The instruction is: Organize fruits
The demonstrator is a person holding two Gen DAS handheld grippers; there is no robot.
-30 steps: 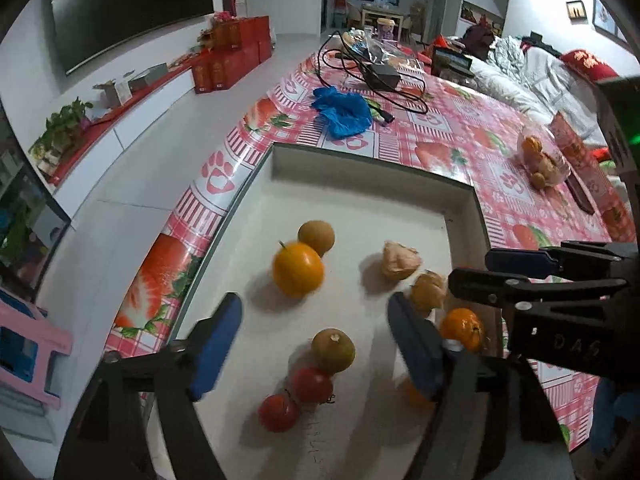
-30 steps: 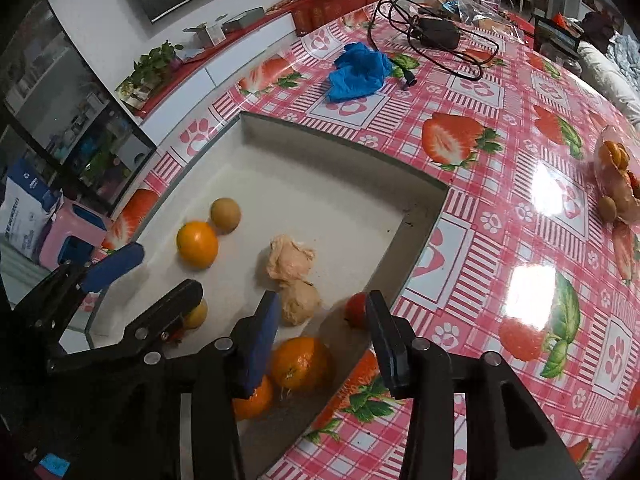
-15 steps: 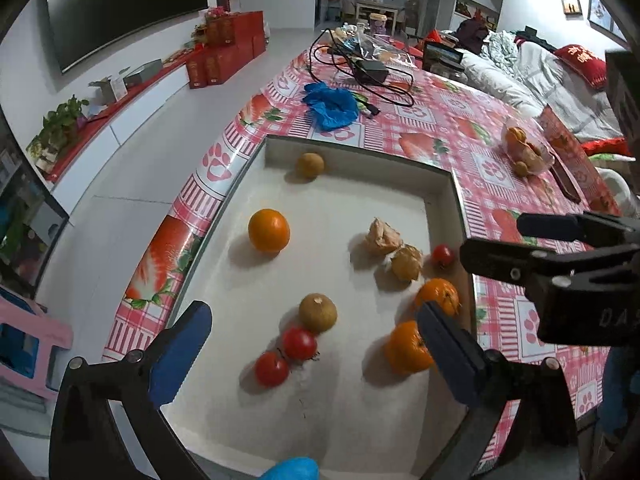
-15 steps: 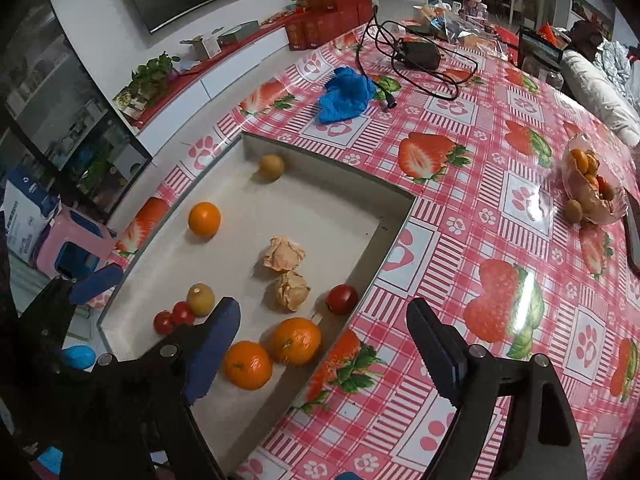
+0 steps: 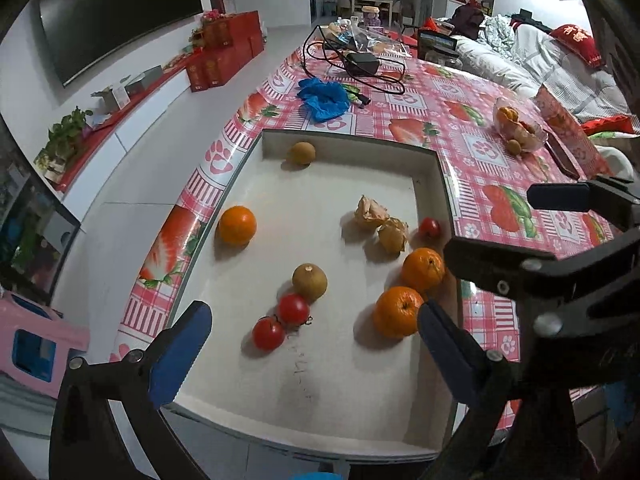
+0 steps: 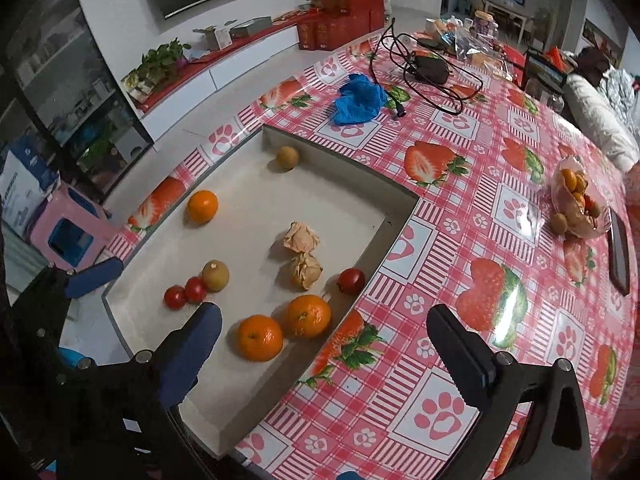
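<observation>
Fruits (image 5: 423, 269) lie grouped by kind ahead of your left gripper (image 5: 312, 344) and right gripper (image 6: 324, 332); the right's jaws have just been opening, both now apart, empty.

Both wrist cameras looked steeply down from close above the counter (image 5: 472, 128); the two views shared the white tray (image 5: 348, 150) (image 6: 340, 160) of fruit.

The desk (image 6: 500, 216) wears a red strawberry-print cloth. Directly on it lie a white tray (image 5: 348, 142), a blue glove (image 6: 358, 98), a black charger (image 6: 430, 66) with cables and a glass fruit bowl (image 6: 576, 200).
</observation>
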